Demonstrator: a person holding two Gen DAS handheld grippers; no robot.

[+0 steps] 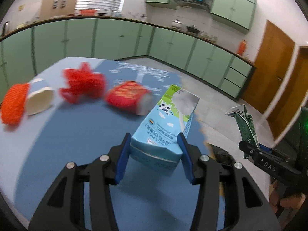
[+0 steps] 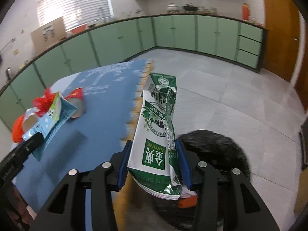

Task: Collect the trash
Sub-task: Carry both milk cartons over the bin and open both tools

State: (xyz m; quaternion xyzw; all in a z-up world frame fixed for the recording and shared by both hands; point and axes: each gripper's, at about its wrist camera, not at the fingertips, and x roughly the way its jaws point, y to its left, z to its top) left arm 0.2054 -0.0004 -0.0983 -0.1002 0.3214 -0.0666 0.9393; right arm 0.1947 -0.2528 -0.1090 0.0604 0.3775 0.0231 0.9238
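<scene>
My left gripper [image 1: 154, 140] is shut on a light blue milk carton [image 1: 167, 121] and holds it above the blue table [image 1: 77, 134]. The carton also shows in the right wrist view [image 2: 52, 119]. My right gripper [image 2: 154, 150] is shut on a crushed green and white milk carton [image 2: 157, 130], held off the table's right edge above a black trash bin [image 2: 215, 150]. That green carton also shows at the right of the left wrist view [image 1: 245, 127]. On the table lie a red can [image 1: 127, 97], red crumpled plastic [image 1: 84, 84], a paper cup [image 1: 39, 100] and an orange net [image 1: 13, 104].
Green cabinets [image 1: 115, 38] line the far walls under a dark counter. A wooden door [image 1: 277, 73] stands at the right. Grey tiled floor [image 2: 231, 88] lies beyond the table. The bin holds something orange [image 2: 187, 202].
</scene>
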